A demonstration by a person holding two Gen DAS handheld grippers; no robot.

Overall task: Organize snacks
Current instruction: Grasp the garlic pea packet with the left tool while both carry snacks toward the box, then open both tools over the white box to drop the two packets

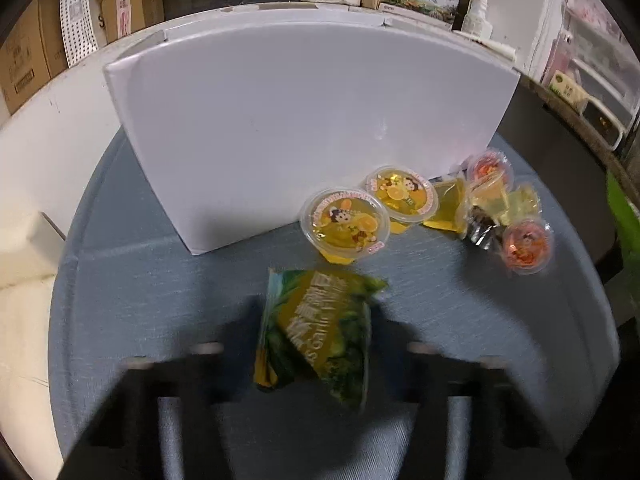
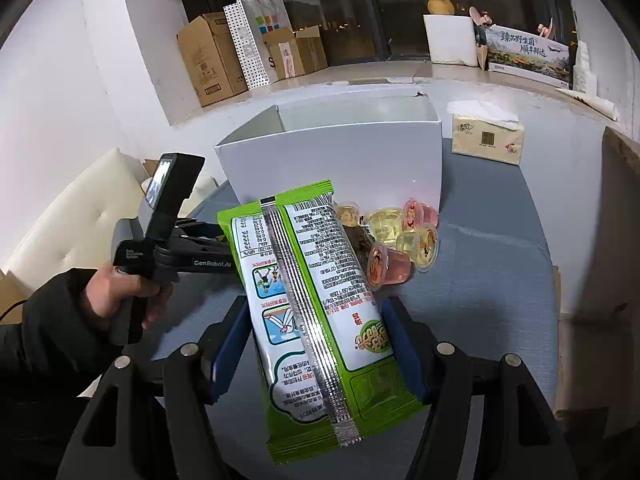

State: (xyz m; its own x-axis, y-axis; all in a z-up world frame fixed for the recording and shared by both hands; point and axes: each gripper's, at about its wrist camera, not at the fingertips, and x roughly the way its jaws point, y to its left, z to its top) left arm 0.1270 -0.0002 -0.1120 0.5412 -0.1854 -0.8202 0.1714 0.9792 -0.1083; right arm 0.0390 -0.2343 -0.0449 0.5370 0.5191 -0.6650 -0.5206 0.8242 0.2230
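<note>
Before the white box (image 2: 332, 160), the right tool (image 2: 316, 354) clamped a green snack packet (image 2: 320, 320); the left tool (image 1: 316, 344) pinched a yellow-green snack bag (image 1: 316, 336) near jelly cups (image 1: 346, 224).

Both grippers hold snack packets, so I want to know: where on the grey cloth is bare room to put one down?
Bare grey cloth lies right of the jelly cups, below the tissue pack, and left of the small packet before the white box. The box's right corner is crowded.
</note>
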